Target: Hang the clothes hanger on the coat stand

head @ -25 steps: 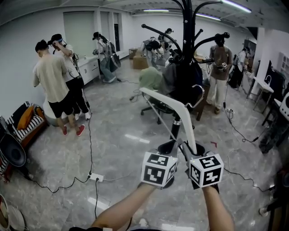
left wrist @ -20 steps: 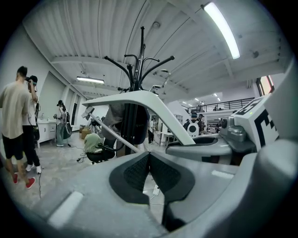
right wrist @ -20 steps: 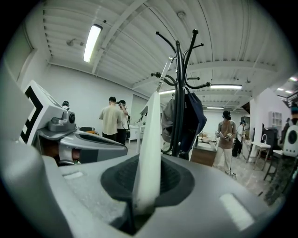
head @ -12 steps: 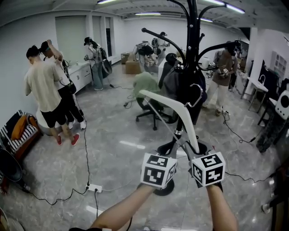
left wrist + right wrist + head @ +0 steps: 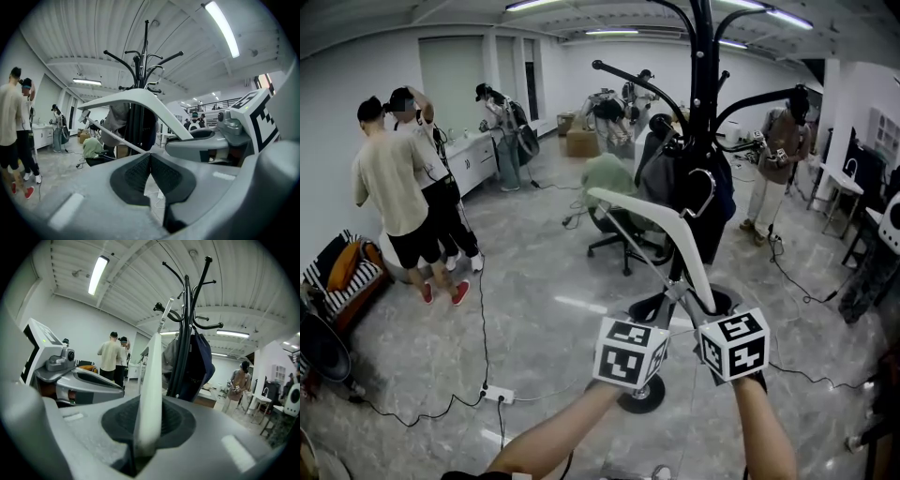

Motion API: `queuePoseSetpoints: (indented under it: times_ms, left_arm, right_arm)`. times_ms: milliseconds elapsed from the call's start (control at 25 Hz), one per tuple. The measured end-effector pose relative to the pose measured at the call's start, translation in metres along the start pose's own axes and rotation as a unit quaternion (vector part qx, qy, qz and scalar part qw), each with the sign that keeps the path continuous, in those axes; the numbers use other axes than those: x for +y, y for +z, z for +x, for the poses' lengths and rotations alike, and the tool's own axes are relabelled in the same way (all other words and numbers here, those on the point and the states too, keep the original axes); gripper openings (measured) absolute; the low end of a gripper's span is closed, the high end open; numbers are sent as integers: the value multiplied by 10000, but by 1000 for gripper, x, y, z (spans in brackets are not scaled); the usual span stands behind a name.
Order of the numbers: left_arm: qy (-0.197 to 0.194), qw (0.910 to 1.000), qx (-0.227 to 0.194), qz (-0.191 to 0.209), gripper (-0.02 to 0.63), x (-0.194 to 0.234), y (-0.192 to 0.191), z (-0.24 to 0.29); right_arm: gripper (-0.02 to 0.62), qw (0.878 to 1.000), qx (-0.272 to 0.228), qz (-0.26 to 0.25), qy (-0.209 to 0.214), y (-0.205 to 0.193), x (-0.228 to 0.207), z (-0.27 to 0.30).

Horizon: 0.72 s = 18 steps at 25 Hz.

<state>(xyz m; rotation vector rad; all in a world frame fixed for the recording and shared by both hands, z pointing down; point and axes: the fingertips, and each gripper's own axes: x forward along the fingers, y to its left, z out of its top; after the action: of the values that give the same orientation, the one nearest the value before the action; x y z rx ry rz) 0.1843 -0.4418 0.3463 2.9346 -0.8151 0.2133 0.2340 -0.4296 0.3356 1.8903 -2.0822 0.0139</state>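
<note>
Head view: hanger [image 5: 686, 255] was near stand [image 5: 702, 56], unhung.
Right gripper [image 5: 149, 425]: clamped hanger's end.
Left gripper [image 5: 150, 164]: closed, empty.
Handling: likely light, stiff, smooth; hold arm end.

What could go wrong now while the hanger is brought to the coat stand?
The right gripper holds the white hanger only by one end, so it might swing or slip. The coat stand carries dark clothes, which the hanger might snag or knock off.
</note>
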Motion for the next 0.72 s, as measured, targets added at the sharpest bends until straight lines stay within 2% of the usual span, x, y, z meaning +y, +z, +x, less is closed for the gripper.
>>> queuePoseSetpoints:
  times_ms: [720]
  left_arm:
    - [818, 9965, -133, -67, 5, -7, 18, 44]
  right_arm:
    - [66, 9960, -326, -382, 734, 17, -49, 13]
